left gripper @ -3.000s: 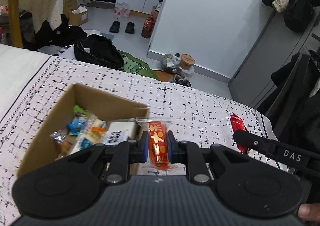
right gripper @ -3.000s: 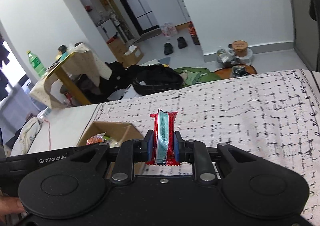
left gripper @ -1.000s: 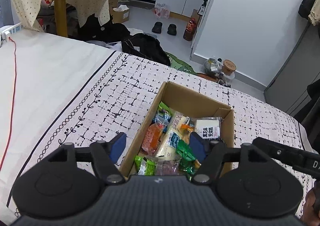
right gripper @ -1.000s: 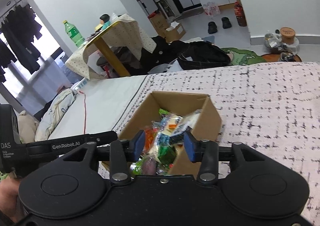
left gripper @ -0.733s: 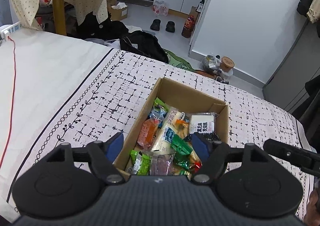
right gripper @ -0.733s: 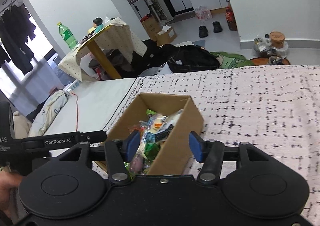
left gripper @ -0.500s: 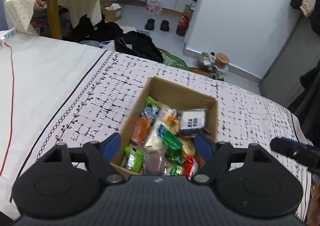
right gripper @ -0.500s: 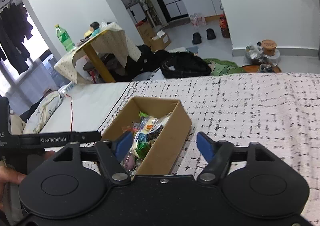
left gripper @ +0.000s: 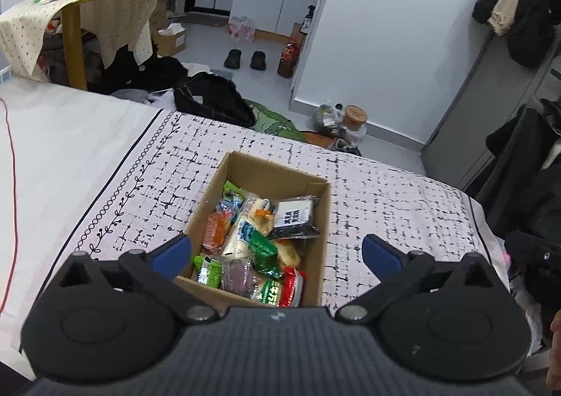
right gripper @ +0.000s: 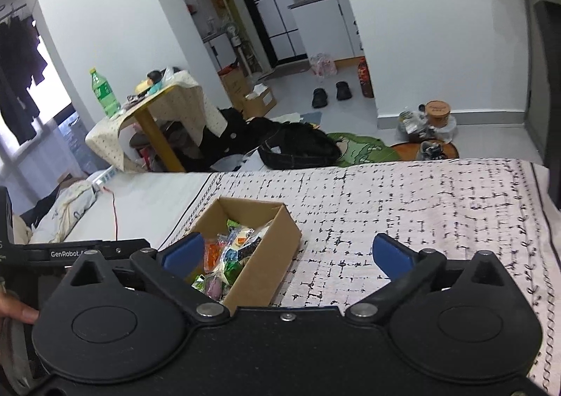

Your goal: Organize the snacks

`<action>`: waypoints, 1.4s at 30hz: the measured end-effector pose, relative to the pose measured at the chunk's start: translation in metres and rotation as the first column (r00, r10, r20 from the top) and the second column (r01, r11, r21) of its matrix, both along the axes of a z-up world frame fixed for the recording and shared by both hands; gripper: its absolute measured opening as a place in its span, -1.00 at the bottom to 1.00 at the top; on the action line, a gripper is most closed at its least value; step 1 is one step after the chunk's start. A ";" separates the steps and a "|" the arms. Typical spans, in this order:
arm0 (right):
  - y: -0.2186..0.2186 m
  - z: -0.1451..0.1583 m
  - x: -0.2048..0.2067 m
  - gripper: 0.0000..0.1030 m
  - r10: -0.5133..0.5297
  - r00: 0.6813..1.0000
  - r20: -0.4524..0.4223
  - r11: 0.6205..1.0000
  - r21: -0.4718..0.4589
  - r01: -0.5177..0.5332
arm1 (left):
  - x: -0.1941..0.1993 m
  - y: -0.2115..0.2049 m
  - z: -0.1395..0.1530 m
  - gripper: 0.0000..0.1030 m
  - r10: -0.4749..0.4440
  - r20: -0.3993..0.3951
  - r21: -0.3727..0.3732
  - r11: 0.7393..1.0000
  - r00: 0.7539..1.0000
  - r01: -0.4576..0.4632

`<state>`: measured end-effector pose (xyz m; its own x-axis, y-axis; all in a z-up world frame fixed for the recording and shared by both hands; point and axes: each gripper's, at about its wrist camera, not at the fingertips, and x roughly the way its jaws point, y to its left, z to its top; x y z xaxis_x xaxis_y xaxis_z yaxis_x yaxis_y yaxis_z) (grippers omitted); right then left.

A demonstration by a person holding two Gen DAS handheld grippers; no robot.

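A brown cardboard box (left gripper: 320, 217) sits on the patterned bed cover, filled with several wrapped snacks (left gripper: 256, 245), among them a red packet (left gripper: 292, 285) at its near end. My left gripper (left gripper: 277, 252) is open and empty, held above the box's near end. In the right wrist view the same box (right gripper: 277, 248) lies at the lower left, with snacks (right gripper: 231, 252) showing inside. My right gripper (right gripper: 285, 254) is open and empty, above the box's right side and the cover beside it.
The black-and-white patterned cover (left gripper: 392, 206) spreads around the box, with a plain white sheet (left gripper: 52, 150) and a red cord (left gripper: 14, 192) at the left. Past the bed's far edge are a black bag (left gripper: 214, 98), a yellow table (right gripper: 154, 115) and floor clutter. The left tool's handle (right gripper: 73, 250) shows at left.
Three seconds ago each gripper was shut on a snack packet; both now stand open and empty. Over the last second both have opened wider and drawn back from the box.
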<state>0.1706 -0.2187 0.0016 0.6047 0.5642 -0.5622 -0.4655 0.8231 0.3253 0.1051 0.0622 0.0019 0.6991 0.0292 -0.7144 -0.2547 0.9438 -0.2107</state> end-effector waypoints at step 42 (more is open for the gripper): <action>-0.005 0.049 -0.126 1.00 -0.043 0.996 0.078 0.997 -0.066 0.048 | -0.098 -0.047 0.064 1.00 -0.226 0.048 0.149 0.965 0.973 0.217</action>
<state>0.0442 -0.2238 0.0505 0.6715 0.4974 -0.5493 -0.4484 0.8629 0.2332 0.0067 0.0154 0.0655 0.7439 -0.0338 -0.6674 -0.0259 0.9965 -0.0794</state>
